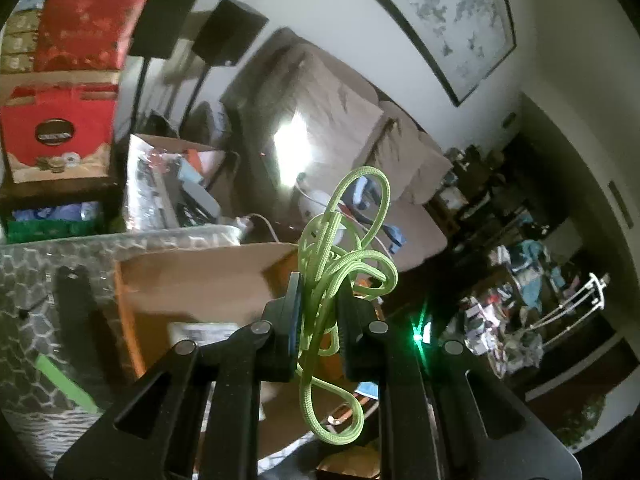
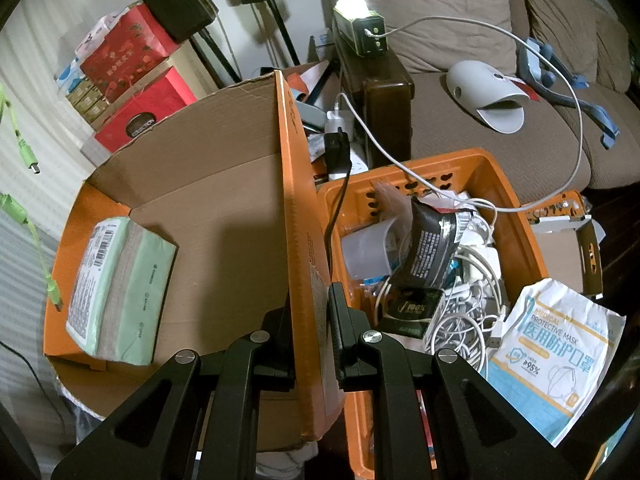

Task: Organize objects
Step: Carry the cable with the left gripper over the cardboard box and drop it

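Observation:
My left gripper [image 1: 318, 312] is shut on a bundle of light green braided cable [image 1: 340, 264] and holds it in the air above an open cardboard box [image 1: 192, 276]. The cable's ends hang at the left edge of the right wrist view [image 2: 24, 216]. My right gripper [image 2: 310, 320] is shut on the orange flap [image 2: 298, 216] of the cardboard box and holds it upright. Inside the box lies a green pack of tissues [image 2: 120, 288].
An orange plastic basket [image 2: 520, 216] right of the box holds white cables, a black pouch and a clear cup. A mask packet [image 2: 556, 364] leans on its right side. A brown sofa [image 2: 500, 12] with a grey device stands behind. Red gift boxes [image 2: 132, 64] are stacked at the left.

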Available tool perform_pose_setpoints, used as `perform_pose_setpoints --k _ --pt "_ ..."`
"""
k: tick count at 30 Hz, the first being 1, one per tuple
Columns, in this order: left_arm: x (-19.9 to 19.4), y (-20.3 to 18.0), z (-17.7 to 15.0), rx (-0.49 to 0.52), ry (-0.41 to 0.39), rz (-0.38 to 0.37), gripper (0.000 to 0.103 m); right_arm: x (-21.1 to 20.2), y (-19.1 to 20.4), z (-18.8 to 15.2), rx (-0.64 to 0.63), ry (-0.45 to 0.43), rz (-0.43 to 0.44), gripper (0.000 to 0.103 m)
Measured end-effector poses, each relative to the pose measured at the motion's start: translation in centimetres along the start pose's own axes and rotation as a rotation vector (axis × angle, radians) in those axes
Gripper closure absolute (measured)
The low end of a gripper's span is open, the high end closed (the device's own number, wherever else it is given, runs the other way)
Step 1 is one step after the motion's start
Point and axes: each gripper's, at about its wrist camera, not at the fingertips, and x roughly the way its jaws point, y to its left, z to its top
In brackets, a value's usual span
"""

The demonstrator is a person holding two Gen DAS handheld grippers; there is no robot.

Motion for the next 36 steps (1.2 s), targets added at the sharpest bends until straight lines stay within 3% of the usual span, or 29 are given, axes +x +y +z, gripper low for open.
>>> perform_pose_setpoints --k 12,24,36 --pt "5.8 -3.0 -1.8 -0.033 0.061 -0.099 0.089 0.0 0.2 0.0 0.0 0.0 -0.002 0.091" --pt "12.1 -0.5 -6.0 -0.097 0.159 -0.06 0.089 0.0 0.2 0.0 -0.001 0.001 -0.002 0.091" --pt "16.2 1.3 -9.4 -0.102 0.245 0.042 0.089 0.3 0.4 -0.1 -0.003 0.004 -0.008 0.091"
